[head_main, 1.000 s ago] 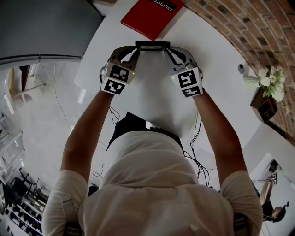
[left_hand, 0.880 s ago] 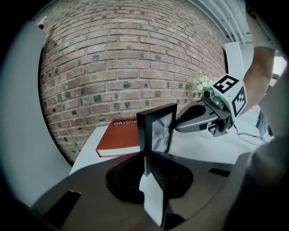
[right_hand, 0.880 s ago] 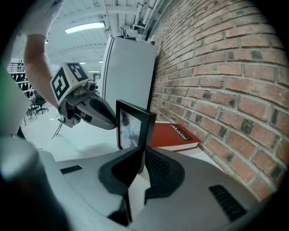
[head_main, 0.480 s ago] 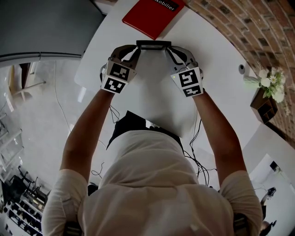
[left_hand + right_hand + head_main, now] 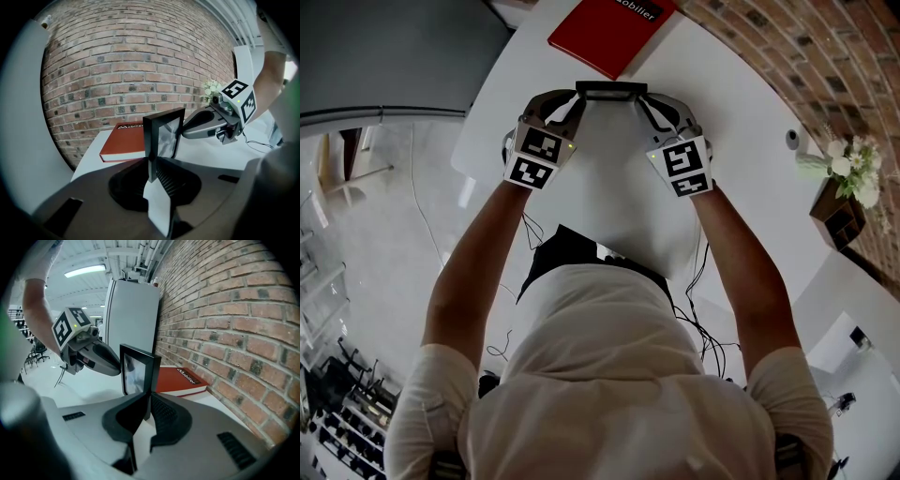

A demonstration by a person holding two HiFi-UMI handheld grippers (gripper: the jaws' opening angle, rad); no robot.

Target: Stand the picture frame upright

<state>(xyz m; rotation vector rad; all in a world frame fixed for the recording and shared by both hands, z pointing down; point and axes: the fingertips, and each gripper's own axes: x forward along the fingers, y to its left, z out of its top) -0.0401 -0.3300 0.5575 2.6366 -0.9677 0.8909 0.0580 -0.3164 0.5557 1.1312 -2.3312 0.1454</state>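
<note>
right gripper (image 5: pixel 146 401) seemingly clamps frame (image 5: pixel 137 369); table (image 5: pixel 91 386), brick wall (image 5: pixel 225 310)

Picture frame (image 5: pixel 611 91) is standing upright on the white table (image 5: pixel 623 202), bottom edge resting on the tabletop. From above it is showing only as a thin black bar. It is a black rectangular frame with a flat, squared-off border, and the glass is throwing pale reflections. It is sitting just in front of the red book (image 5: pixel 605 33); whether they are touching can't be told.
</note>
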